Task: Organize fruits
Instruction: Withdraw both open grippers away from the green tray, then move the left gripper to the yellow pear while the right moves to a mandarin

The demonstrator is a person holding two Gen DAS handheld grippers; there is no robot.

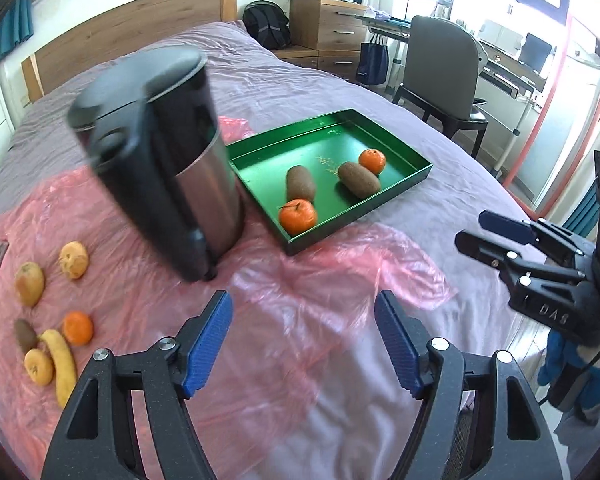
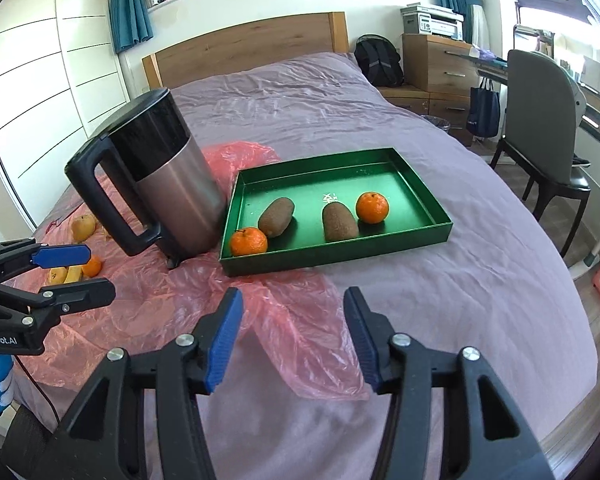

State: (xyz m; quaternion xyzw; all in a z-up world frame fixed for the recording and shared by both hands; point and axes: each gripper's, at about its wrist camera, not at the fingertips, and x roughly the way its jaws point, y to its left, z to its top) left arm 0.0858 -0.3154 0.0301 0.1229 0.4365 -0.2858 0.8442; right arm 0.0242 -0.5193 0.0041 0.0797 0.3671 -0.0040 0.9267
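the loose fruit (image 1: 48, 344), banana (image 1: 62, 364) included, lies on the bed left of the kettle (image 1: 156, 168); the tray (image 1: 414, 174) lies right of it. the left gripper (image 1: 303, 344) is nearer the fruit. both it and the right gripper (image 2: 293, 336) gape, empty.

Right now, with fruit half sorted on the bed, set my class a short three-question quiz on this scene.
1. How many fruits lie in the green tray?
2. True or false: the kettle stands inside the tray.
3. Which fits the left gripper and right gripper? A holding fruit; B open and empty.

Key: 1. Four: two kiwis and two oranges. 2. False; it stands beside it, on pink plastic. 3. B.
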